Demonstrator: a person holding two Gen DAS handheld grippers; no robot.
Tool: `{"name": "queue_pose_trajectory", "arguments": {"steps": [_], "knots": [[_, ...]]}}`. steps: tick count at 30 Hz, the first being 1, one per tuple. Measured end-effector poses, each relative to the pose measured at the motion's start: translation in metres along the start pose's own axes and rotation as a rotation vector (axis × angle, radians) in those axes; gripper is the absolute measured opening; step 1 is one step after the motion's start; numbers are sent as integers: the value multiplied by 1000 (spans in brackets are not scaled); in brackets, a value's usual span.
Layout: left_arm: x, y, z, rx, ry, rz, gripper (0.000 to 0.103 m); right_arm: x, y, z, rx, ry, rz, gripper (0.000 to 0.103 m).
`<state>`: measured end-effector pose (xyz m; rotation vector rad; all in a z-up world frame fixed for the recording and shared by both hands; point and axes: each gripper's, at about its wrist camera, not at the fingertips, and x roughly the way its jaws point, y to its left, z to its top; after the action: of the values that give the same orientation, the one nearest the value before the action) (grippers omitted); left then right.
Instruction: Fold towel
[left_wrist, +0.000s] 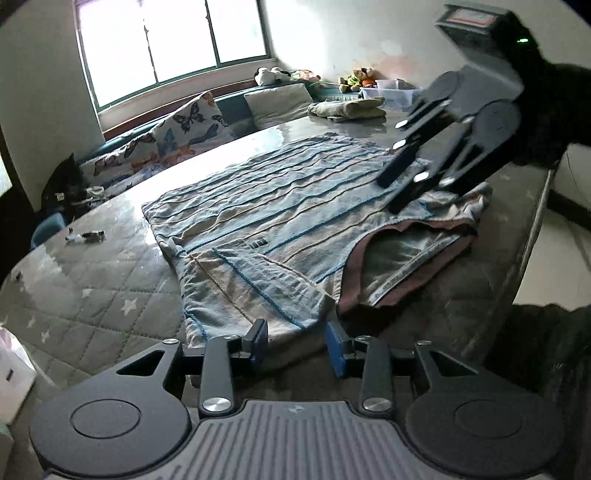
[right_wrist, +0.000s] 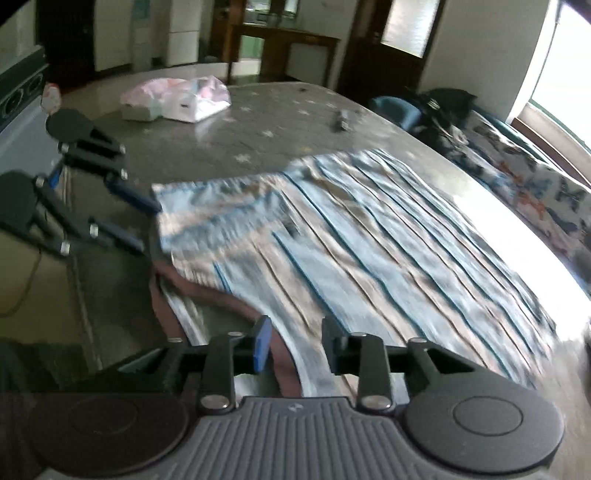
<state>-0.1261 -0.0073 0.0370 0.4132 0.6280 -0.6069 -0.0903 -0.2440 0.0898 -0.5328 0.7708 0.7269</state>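
Two hand-held grippers hang over one striped towel (left_wrist: 266, 206) spread across the quilted, star-printed table cover (left_wrist: 92, 295). The towel lies mostly flat, blue and tan stripes running its length, but along the near side a brown-edged layer (left_wrist: 406, 254) shows from beneath, so it seems to be lying doubled already, or else a corner has simply flopped over; I couldn't say which from where I stand.

Near me, the left gripper (left_wrist: 297, 341) sits low at the towel's near edge, its blue-padded fingers spread apart with nothing between them, lined up as if to straddle the hem. Across from it, the right gripper (right_wrist: 293, 345) hovers over the brown-edged corner, jaws likewise apart and empty; its view is smeared, which suggests it is moving. Each tool sits at its own end of the same side, the sensible placing for lifting that edge evenly and carrying it across without skewing the cloth.
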Motion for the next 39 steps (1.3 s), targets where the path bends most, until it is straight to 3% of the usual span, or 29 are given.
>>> {"name": "queue_pose_trajectory", "arguments": {"steps": [7,11,14,18,27,32,33,35,37,39], "knots": [[13,-21,-5,191,-6,44,39,-29,7,-46,2,84,-85,36],[19,-23,-3,213,-21,41,38,-34,13,-64,-15,117,-94,39],[22,-23,-1,214,-24,27,22,-30,19,-72,-48,125,-109,39],[23,-15,6,141,-38,24,12,-30,27,-75,-96,100,-127,43],[30,12,31,-63,-54,-2,10,-28,16,-80,-35,50,-157,41],[30,13,28,-52,-38,-19,10,-27,6,-83,26,27,-178,25],[29,10,26,-42,-34,-17,14,-27,4,-84,38,23,-182,17],[28,5,22,-21,-27,-7,14,-26,0,-86,62,14,-190,14],[25,0,16,8,-29,11,19,-26,-3,-86,84,6,-195,10],[23,-5,11,40,-30,33,32,-27,-5,-84,100,0,-193,9]]}}
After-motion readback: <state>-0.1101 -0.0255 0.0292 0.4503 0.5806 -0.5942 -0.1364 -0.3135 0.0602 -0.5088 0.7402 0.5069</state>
